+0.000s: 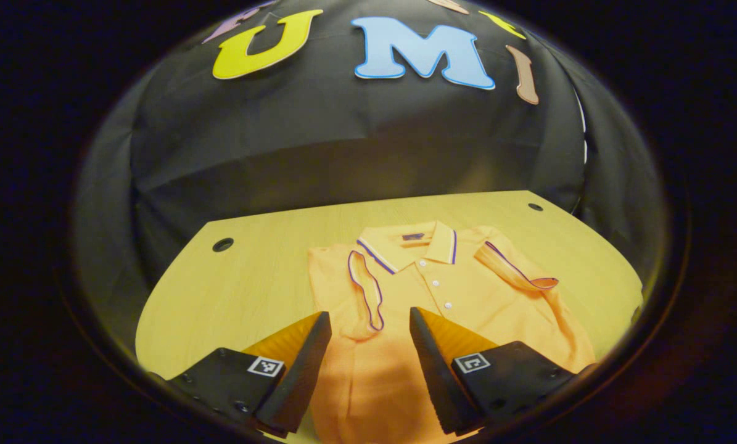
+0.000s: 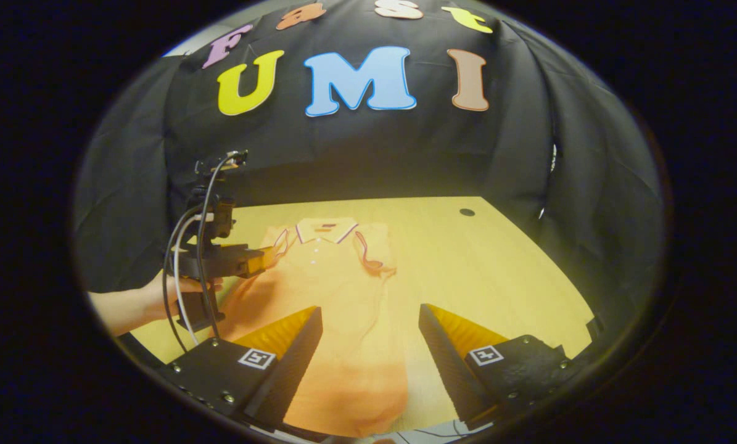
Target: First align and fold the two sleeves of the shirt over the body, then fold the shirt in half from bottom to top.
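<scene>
Orange shirt [image 1: 405,290], sleeves folded; hand [image 2: 158,296] beyond.

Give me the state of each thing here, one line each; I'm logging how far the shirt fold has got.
Shirt: lying flat on the table, buttoned, not yet folded in half.
Sleeves: both folded in over the body.
Collar: lying flat, at the far end.
Left gripper: open, above the shirt's lower part, holding nothing.
Right gripper: open, over the shirt's bottom hem, holding nothing.
Table: wooden, carrying the shirt.

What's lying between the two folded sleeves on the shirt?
In the left gripper view, the collar and buttoned placket lie between the left sleeve and right sleeve.
</scene>
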`<state>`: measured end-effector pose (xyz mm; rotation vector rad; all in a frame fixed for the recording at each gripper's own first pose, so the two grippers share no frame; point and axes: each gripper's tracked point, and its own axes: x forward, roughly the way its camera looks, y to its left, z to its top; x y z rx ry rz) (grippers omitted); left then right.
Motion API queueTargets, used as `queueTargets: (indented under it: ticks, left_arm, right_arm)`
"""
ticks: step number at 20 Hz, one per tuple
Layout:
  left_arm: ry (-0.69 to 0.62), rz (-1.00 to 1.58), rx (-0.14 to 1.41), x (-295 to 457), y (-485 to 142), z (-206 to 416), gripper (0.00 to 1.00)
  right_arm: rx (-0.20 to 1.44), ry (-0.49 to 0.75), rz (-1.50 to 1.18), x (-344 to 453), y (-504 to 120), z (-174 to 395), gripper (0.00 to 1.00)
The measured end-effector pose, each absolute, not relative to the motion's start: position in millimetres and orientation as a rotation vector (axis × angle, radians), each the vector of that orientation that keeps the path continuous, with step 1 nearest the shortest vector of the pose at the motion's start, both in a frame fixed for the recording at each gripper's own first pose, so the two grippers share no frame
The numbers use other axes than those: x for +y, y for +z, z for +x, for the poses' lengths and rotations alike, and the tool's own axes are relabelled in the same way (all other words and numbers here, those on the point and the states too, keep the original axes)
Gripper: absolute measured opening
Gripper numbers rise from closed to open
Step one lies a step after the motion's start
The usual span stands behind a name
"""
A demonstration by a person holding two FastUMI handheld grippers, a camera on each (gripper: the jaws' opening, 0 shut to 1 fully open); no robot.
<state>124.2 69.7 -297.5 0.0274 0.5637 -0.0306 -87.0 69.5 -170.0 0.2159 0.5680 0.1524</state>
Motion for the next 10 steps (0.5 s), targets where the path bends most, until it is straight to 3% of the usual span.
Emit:
queueTargets:
  ticks: [10]
  left_arm:
    - [-0.002,0.000,0.605,72.4,-297.9,-19.3,0.96]
  right_arm:
    - [0.686,0.199,0.185,69.5,-234.3,-160.7,0.98]
